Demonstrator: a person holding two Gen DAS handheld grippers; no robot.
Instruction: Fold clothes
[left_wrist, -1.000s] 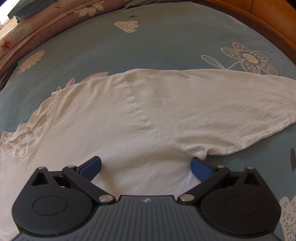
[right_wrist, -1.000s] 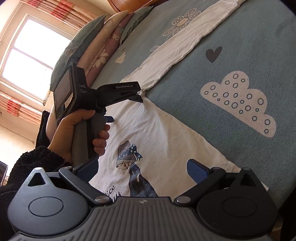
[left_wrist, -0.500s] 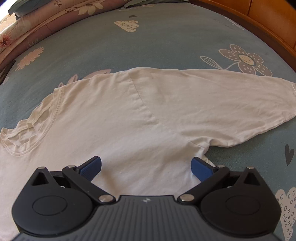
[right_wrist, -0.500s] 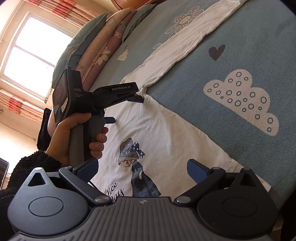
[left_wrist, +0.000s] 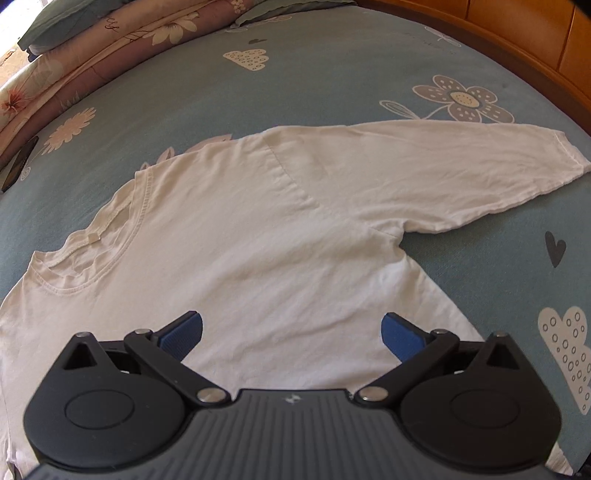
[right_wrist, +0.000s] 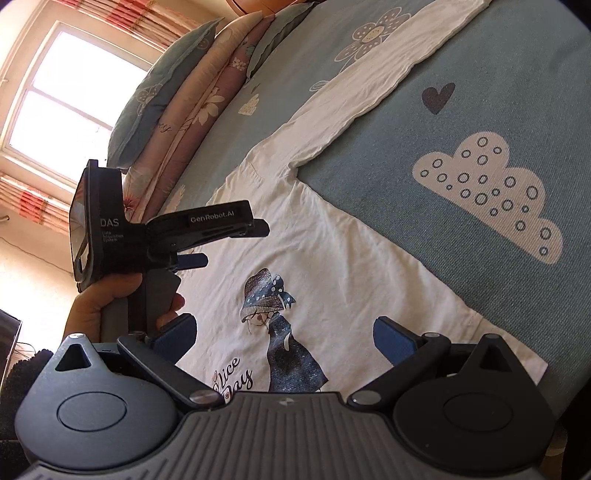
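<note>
A white long-sleeved shirt (left_wrist: 258, 236) lies flat on the bed, its collar (left_wrist: 92, 240) at the left and one sleeve (left_wrist: 461, 173) stretched out to the right. In the right wrist view the same shirt (right_wrist: 351, 266) shows a printed girl figure (right_wrist: 280, 325). My left gripper (left_wrist: 291, 332) hovers open above the chest area, nothing between its blue pads. That left gripper (right_wrist: 221, 240) also shows in the right wrist view, held by a hand (right_wrist: 110, 299) over the shirt. My right gripper (right_wrist: 284, 336) is open above the shirt's lower part.
The bed has a teal sheet (left_wrist: 332, 74) with flower, cloud and heart prints. Stacked pillows and quilts (left_wrist: 92, 44) line the far left. A wooden headboard (left_wrist: 517, 40) curves along the far right. A bright window (right_wrist: 62, 96) stands beyond the pillows.
The left gripper has drawn back and up from the shirt, so more of the sleeve and its cuff shows. The right gripper shifted slightly. Both stay open.
</note>
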